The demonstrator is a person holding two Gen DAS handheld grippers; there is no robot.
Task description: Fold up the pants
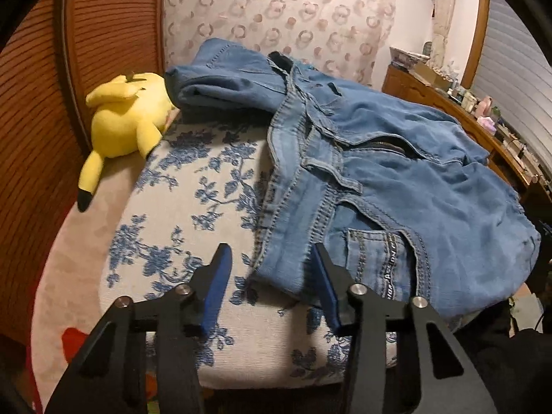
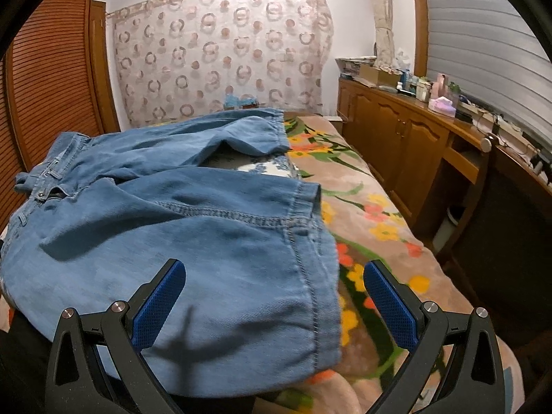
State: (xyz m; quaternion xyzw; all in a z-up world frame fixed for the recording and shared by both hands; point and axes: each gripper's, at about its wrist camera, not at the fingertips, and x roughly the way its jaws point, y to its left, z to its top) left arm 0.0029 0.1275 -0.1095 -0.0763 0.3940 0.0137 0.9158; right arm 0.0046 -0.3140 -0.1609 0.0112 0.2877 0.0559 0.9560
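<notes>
A: The jeans [image 2: 165,214] lie spread and rumpled across the bed [image 2: 372,227], waistband bunched at nine o'clock, both legs apart; I'd say no fold is made yet

B: And the left gripper [image 1: 270,286]?

A: Jaws open, empty, at the waistband corner. Right gripper [image 2: 274,307] gapes wide over the leg hem, holding nothing. Plush toy [image 1: 120,120] beyond

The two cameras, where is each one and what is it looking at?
Left wrist: sits on the left gripper, low over the cushion, looking at the waist end of the jeans and a yellow plush; its open fingers show.
Right wrist: sits on the right gripper, looking along the jeans' legs over the flowery blanket toward the curtain; its open fingers show.
Shared: the jeans, curtain and wooden cabinet.
</notes>
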